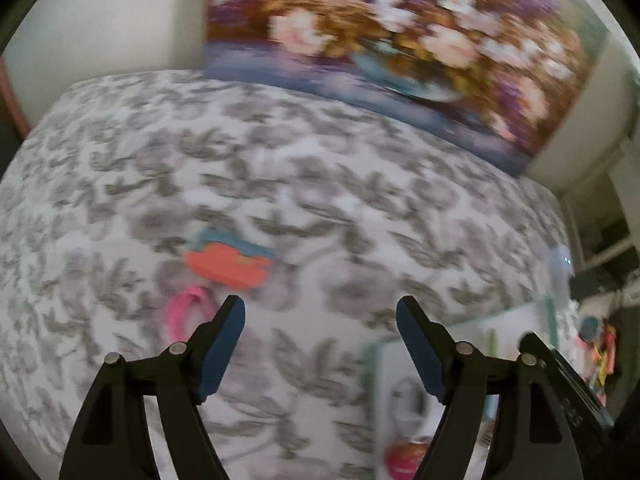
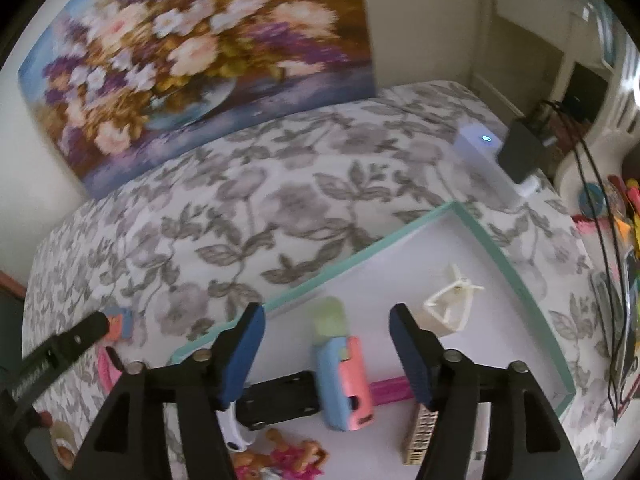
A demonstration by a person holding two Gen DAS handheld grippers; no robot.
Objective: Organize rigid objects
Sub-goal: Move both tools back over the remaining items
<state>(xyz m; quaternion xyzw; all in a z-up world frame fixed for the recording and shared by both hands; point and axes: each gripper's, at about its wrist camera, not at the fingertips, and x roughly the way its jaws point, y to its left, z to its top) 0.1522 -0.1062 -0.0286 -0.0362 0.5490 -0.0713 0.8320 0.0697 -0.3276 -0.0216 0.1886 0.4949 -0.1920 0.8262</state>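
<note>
Both claws gape with nothing between them. My left claw (image 1: 320,344) hangs over the floral bedspread (image 1: 304,176), near an orange-and-blue toy (image 1: 228,260) and a pink loop (image 1: 182,312). My right claw (image 2: 326,346) hovers above the teal-rimmed tray (image 2: 508,264), over a blue-and-pink toy (image 2: 344,380).

The left gripper (image 1: 320,320) hangs with jaws spread wide over a grey floral bedspread (image 1: 280,152). Ahead lie a blurred orange-and-blue toy (image 1: 228,260) and a pink loop (image 1: 184,312). A floral painting (image 1: 400,40) leans against the wall.
</note>
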